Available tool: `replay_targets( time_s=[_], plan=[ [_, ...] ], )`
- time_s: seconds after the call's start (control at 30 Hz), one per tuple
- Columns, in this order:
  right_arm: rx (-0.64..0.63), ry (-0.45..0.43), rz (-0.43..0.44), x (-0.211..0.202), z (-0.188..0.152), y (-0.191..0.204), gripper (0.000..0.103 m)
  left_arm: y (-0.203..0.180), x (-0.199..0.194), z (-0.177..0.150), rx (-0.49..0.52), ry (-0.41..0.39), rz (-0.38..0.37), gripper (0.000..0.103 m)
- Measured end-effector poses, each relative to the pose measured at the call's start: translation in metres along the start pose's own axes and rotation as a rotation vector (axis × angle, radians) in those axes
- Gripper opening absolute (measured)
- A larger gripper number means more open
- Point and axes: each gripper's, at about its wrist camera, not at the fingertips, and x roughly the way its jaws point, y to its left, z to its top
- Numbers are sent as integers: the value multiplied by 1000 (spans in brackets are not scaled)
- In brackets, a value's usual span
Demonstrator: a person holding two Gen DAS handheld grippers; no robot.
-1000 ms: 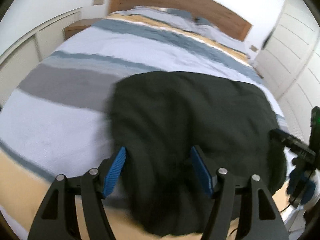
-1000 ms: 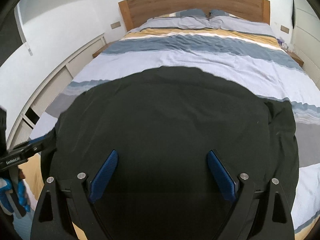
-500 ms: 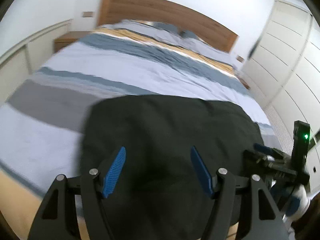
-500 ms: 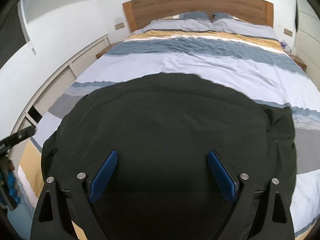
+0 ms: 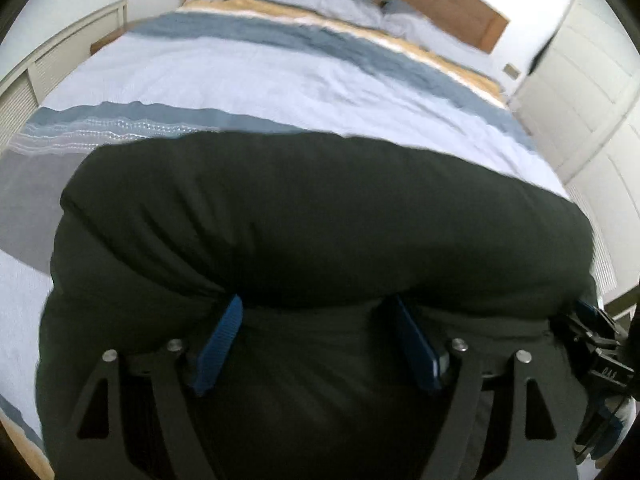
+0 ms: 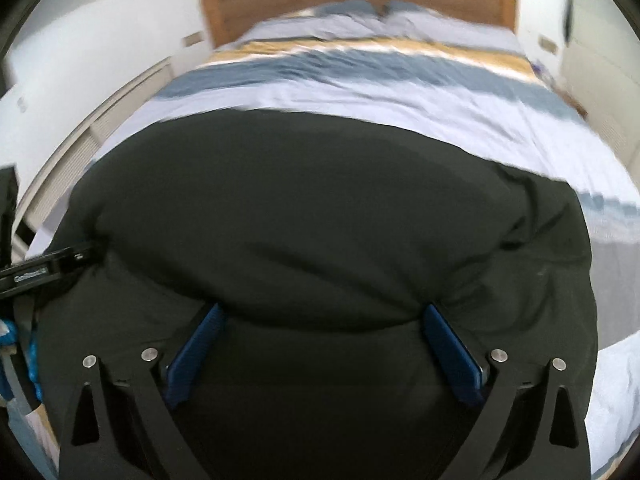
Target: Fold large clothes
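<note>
Left tool (image 5: 316,312) and right tool (image 6: 322,320): jaws opening, a raised fold of the dark garment (image 6: 320,220) seen between the pads, no grip evident. Garment lies at the foot of the striped bed (image 5: 280,80), apparently folded over once; further folds judged outstanding.

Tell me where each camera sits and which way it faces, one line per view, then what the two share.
Left wrist: rides the left gripper, looking steeply down over its blue pads at the dark garment on the striped bed; jaws opening.
Right wrist: rides the right gripper, facing the garment and the wooden headboard; jaws opening.
Shared: garment, bed and headboard; each glimpses the other gripper at its edge.
</note>
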Motion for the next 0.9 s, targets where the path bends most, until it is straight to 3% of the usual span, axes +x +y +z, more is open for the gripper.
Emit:
replay_targets(
  time_s=[0.27, 0.57, 0.73, 0.9],
  plan=[
    [128, 83, -46, 42, 50, -35, 100, 6, 46, 67, -23, 85, 38, 85],
    [245, 125, -108, 81, 85, -68, 100, 23, 90, 105, -81, 124, 49, 88],
    [259, 141, -240, 67, 93, -88, 100, 47, 63, 116, -113, 62, 132, 88],
    [155, 78, -290, 23, 84, -80, 100, 61, -2, 101, -76, -52, 132, 88]
  ],
)
